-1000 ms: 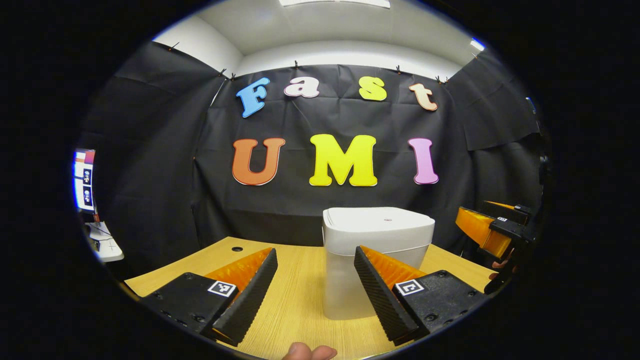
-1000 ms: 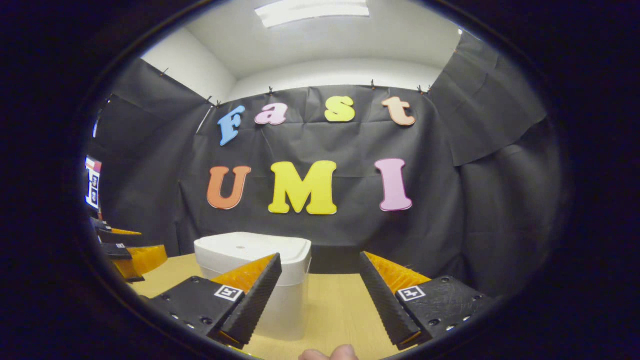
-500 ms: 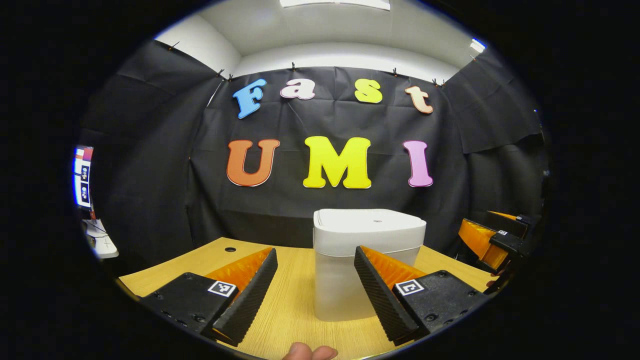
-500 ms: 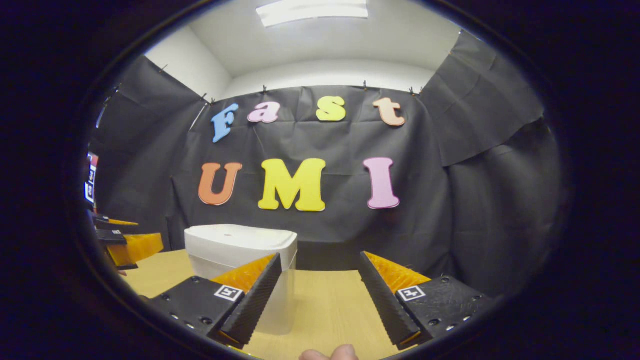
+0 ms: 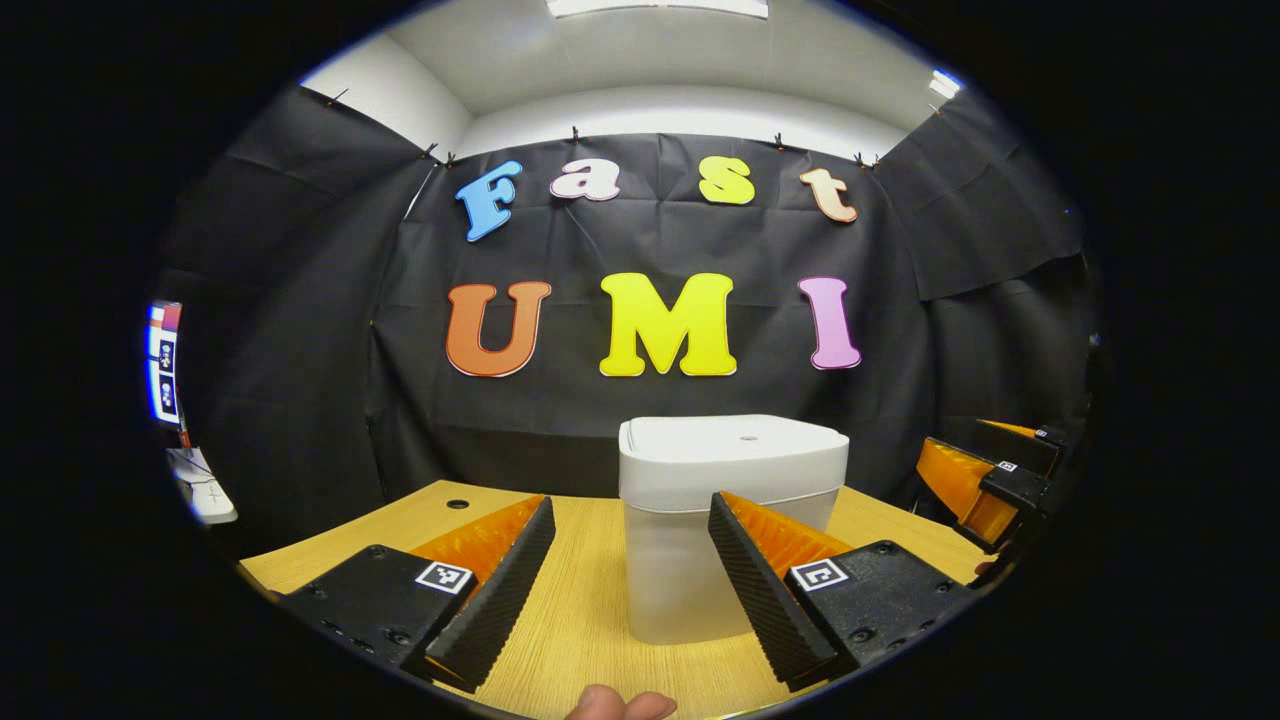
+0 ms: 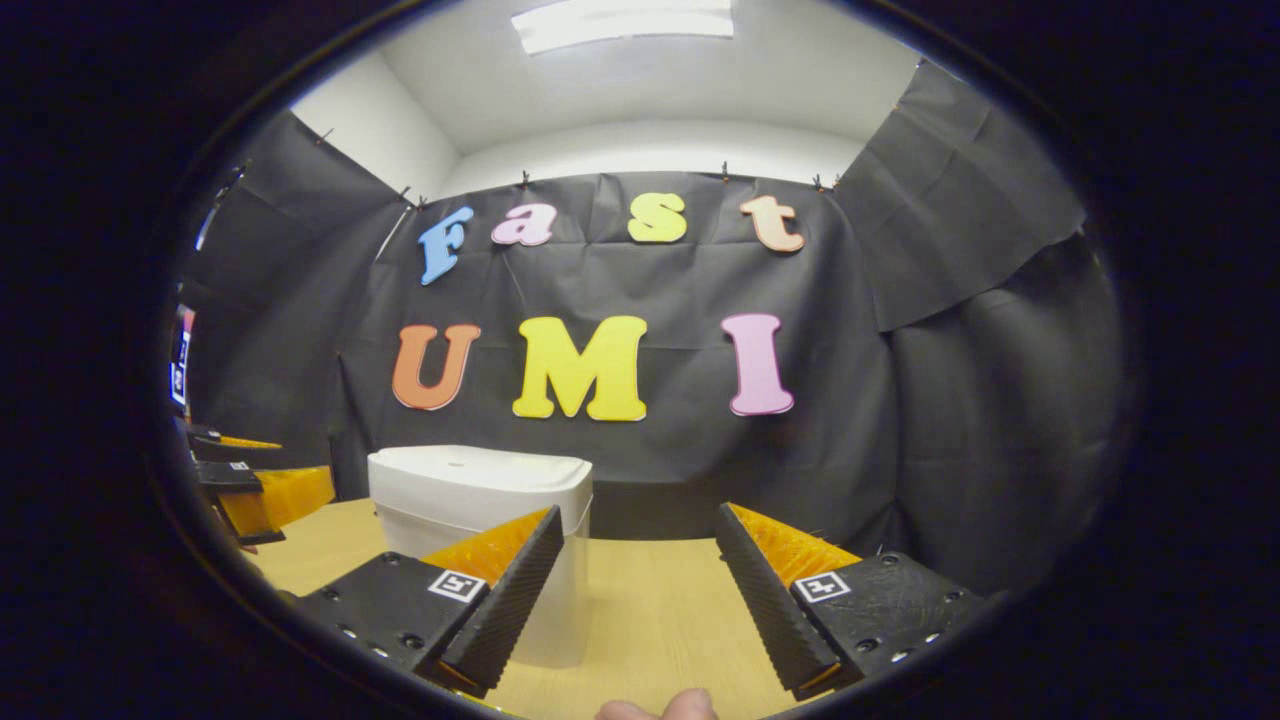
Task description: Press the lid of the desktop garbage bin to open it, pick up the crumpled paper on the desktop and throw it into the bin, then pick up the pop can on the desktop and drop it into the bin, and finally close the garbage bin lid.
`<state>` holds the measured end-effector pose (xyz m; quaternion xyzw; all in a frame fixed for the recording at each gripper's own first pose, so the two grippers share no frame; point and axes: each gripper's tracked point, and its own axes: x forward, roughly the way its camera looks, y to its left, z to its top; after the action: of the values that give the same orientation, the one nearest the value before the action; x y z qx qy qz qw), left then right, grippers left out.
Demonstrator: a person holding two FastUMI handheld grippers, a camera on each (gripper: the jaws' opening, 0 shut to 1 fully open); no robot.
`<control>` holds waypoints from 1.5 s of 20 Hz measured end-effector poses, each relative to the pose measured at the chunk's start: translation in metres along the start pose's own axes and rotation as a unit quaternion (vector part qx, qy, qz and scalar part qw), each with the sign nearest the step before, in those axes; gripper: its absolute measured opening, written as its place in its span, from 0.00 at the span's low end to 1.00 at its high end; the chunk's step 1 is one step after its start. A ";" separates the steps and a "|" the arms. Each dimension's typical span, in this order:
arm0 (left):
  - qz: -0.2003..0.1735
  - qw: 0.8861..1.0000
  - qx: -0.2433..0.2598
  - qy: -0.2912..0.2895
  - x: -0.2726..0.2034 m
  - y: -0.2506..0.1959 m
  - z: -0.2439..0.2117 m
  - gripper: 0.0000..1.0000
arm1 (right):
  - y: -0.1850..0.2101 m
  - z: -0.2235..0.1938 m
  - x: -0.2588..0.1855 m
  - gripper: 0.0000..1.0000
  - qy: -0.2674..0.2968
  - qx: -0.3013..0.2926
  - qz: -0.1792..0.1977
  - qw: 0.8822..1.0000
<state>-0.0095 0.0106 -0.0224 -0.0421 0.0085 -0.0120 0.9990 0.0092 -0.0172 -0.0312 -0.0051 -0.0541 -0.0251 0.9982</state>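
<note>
We see the white desktop garbage bin [image 5: 733,520] standing upright on the wooden desk [image 5: 590,610], its lid [image 5: 735,445] down flat and closed. In the left gripper view it sits straight ahead, partly behind the right finger of the left hand-held gripper [image 5: 630,585], whose fingers stand well apart with nothing between them. In the right gripper view we find the bin [image 6: 480,520] to the left, behind the left finger of the right hand-held gripper [image 6: 635,590], also spread wide and empty over bare desk [image 6: 650,610]. Each view catches the other gripper at its edge. A fingertip [image 5: 620,703] shows at the bottom of the left gripper view, and behind the bin hangs black cloth [image 5: 300,350]
</note>
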 end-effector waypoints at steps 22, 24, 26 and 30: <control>-0.017 1.000 0.016 -0.003 -0.002 -0.024 0.001 0.99 | -0.002 -0.010 -0.009 0.96 0.020 0.016 -0.006 1.000; -0.014 1.000 0.018 0.000 -0.003 -0.022 0.000 0.99 | -0.001 -0.014 -0.010 0.96 0.026 0.021 -0.002 0.999; -0.011 1.000 0.016 0.003 -0.004 -0.023 -0.002 0.99 | -0.003 -0.017 -0.010 0.96 0.032 0.023 -0.001 0.999; -0.002 1.000 0.012 0.005 -0.009 -0.024 0.000 0.99 | -0.003 -0.017 -0.010 0.96 0.032 0.022 0.001 0.999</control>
<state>-0.0190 -0.0130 -0.0205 -0.0301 0.0135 -0.0143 0.9994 0.0011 -0.0203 -0.0495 0.0181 -0.0224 -0.0228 0.9993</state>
